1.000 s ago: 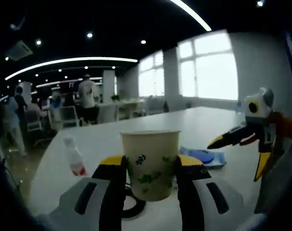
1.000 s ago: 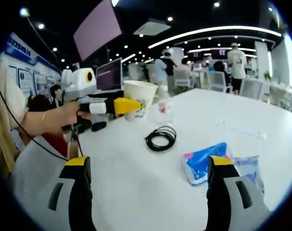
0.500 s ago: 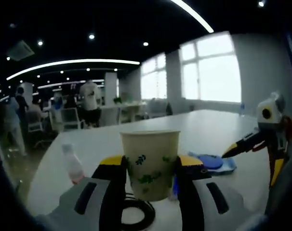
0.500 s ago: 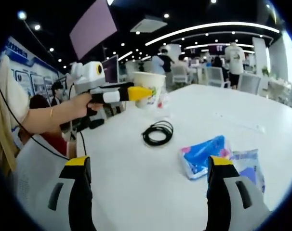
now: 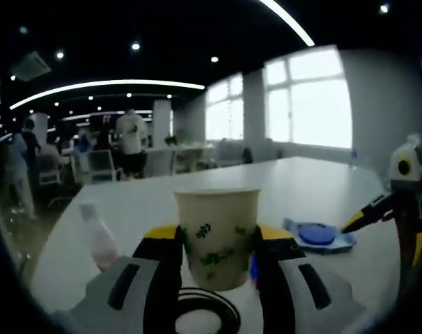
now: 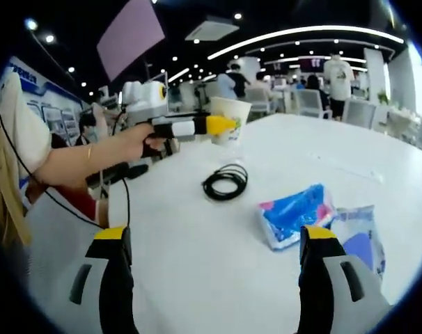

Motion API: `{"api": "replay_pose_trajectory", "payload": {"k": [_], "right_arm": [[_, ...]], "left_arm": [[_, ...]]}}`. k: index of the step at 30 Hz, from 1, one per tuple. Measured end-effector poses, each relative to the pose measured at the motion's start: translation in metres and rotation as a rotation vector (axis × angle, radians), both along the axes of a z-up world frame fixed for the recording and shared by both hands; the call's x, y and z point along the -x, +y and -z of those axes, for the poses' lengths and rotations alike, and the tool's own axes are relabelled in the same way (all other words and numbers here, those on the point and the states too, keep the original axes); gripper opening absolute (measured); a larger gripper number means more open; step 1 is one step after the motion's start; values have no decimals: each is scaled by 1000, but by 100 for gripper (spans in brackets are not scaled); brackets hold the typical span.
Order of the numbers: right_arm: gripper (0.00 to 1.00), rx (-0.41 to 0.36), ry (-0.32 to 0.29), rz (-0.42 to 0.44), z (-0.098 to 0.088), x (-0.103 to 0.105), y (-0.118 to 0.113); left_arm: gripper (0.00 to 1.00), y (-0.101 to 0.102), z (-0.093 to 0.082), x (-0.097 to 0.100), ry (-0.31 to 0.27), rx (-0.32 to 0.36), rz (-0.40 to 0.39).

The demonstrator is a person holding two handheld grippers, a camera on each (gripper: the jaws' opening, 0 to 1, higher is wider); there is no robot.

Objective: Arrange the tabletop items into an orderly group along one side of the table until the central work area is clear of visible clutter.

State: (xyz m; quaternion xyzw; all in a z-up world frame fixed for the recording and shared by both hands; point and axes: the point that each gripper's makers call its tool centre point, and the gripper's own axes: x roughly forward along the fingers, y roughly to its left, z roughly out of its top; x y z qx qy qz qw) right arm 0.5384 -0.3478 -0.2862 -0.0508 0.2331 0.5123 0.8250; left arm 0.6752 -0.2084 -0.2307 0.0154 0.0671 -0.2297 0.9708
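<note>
- The left gripper (image 5: 216,261) clamps a paper cup (image 5: 216,235) between its yellow-tipped jaws; the cup stands upright at the centre of the left gripper view, green leaf print facing the camera.
- In the right gripper view that same left gripper (image 6: 221,125) comes in from 10 o'clock, held by a hand (image 6: 143,141), with the cup (image 6: 230,120) lifted above the white table (image 6: 197,257).
- The right gripper (image 6: 214,240) has its jaws spread wide with nothing between them, bare tabletop in the gap.
- In the left gripper view the right gripper (image 5: 368,219) shows at 3 o'clock, yellow tips apart.
- A coiled black cable (image 6: 225,182) lies on the table toward 12 o'clock from the right jaws, below and just past the cup; in the left gripper view part of the coil (image 5: 205,309) peeks out at 6 o'clock beneath the cup.
- A blue tissue pack (image 6: 297,214) lies at 2 o'clock in the right gripper view, touching a clear bag (image 6: 357,236) with blue contents at 3 o'clock.
- The left gripper view shows a blue packet (image 5: 319,235) at 3 o'clock; which of those two it is I cannot tell.
- A small bottle (image 5: 99,240) with a reddish base stands at 9 o'clock of the cup in the left gripper view.
- People (image 5: 131,142) stand far back in the office.
</note>
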Motion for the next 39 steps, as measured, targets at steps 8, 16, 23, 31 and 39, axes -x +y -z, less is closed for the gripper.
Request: {"api": "replay_pose_trajectory", "payload": {"k": [8,16,23,31,39], "right_arm": [[99,22,24,-14,11,4,-1],[99,33,52,-11,18,4,-4],[99,39,73,11,25,0,-11],[99,43,82,26,28,-2,-14],[99,52,93,39,33,-4,-19]], "left_arm": [[38,9,16,-23,20,-6,-23],[38,21,28,-43,28,3,-59],[38,29,41,-58,38,-2,-84],[38,32,61,-74,48,-19,-109],[38,38,73,-85,59,-11,-133]]}}
